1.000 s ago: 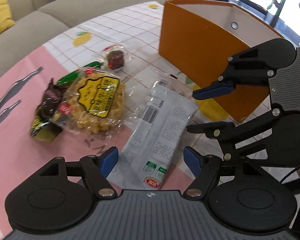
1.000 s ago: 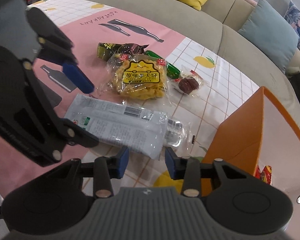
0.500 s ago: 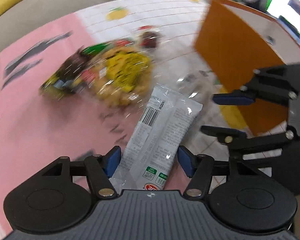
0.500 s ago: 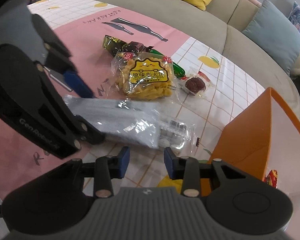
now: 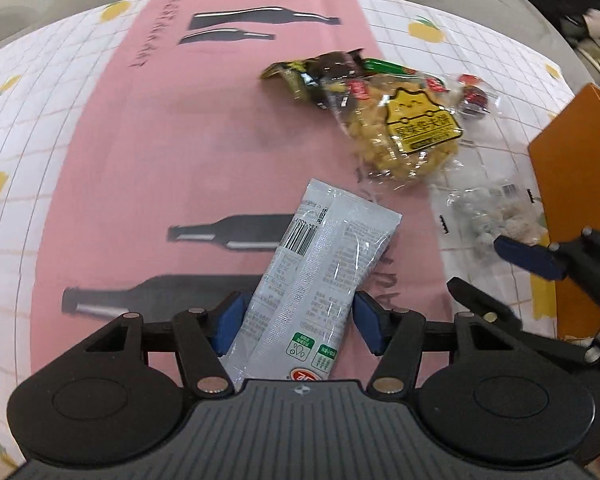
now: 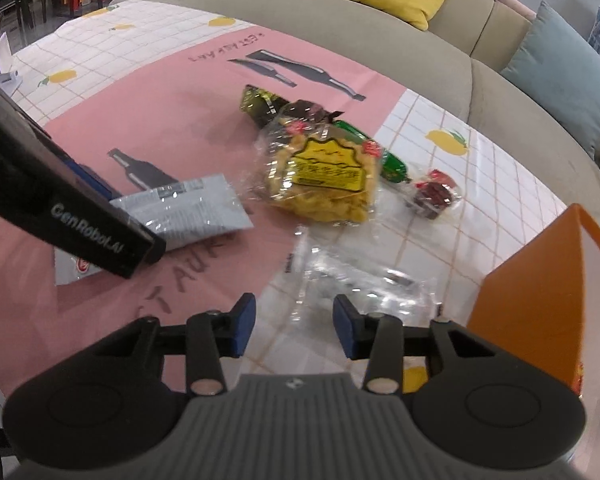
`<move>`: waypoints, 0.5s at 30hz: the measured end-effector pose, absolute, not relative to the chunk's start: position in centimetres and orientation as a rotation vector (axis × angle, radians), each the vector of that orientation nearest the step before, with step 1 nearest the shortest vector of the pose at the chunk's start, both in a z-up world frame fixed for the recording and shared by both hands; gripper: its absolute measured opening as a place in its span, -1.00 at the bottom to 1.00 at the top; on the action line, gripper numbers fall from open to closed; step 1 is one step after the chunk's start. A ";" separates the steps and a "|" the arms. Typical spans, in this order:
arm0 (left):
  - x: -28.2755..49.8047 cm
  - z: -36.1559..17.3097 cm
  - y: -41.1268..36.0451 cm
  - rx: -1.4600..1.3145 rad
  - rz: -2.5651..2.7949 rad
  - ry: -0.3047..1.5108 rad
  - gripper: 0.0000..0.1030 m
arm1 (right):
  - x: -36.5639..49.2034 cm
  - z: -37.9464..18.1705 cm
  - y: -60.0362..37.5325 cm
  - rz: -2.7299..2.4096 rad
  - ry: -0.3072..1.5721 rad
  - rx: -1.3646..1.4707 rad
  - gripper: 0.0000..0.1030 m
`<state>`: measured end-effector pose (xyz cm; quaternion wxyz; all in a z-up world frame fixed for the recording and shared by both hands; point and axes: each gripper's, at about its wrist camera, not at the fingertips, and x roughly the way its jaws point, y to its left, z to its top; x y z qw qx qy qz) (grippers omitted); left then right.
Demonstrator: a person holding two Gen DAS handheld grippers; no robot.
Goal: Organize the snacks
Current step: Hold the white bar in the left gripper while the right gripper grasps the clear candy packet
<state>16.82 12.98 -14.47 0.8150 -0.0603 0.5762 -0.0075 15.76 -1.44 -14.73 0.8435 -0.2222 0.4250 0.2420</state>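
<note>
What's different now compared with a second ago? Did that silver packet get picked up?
The left gripper has just closed on the silver packet, turned it and pulled it off the clear bag it lay over. That bag now sits uncovered ahead of the right gripper, which stays open and in place. The yellow snack bag and orange box haven't moved.

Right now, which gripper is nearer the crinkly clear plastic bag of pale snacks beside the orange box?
Right. The right gripper hangs just short of the clear bag, jaws open and empty. The left gripper is off to the side, clamped on the long grey packet.
</note>
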 end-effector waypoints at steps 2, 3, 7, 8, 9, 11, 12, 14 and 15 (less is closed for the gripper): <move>16.5 -14.7 13.3 -0.146 -0.005 1.230 0.33 | 15.1 -15.2 -0.6 0.488 0.881 -0.494 -0.24; 16.3 -14.7 13.4 -0.149 -0.003 1.226 0.33 | 14.9 -15.6 -0.3 0.479 0.868 -0.517 -0.26; 16.0 -14.7 13.2 -0.144 0.002 1.228 0.33 | 14.7 -16.1 0.1 0.440 0.840 -0.529 -0.56; 15.7 -14.6 13.1 -0.145 0.003 1.228 0.33 | 14.8 -16.2 0.0 0.436 0.847 -0.517 -0.79; 15.8 -14.7 13.0 -0.145 0.002 1.229 0.33 | 14.9 -16.2 -0.3 0.438 0.854 -0.498 -0.83; 15.5 -14.7 12.9 -0.146 0.001 1.232 0.33 | 15.1 -16.2 -0.7 0.442 0.864 -0.472 -1.00; 15.2 -14.6 12.9 -0.146 -0.001 1.233 0.33 | 15.1 -16.2 -1.0 0.452 0.872 -0.461 -1.00; 15.0 -14.6 12.7 -0.148 -0.008 1.235 0.33 | 14.9 -16.1 -1.5 0.483 0.887 -0.434 -1.00; 14.9 -14.6 12.7 -0.150 -0.010 1.236 0.33 | 14.6 -16.0 -1.7 0.504 0.895 -0.424 -1.00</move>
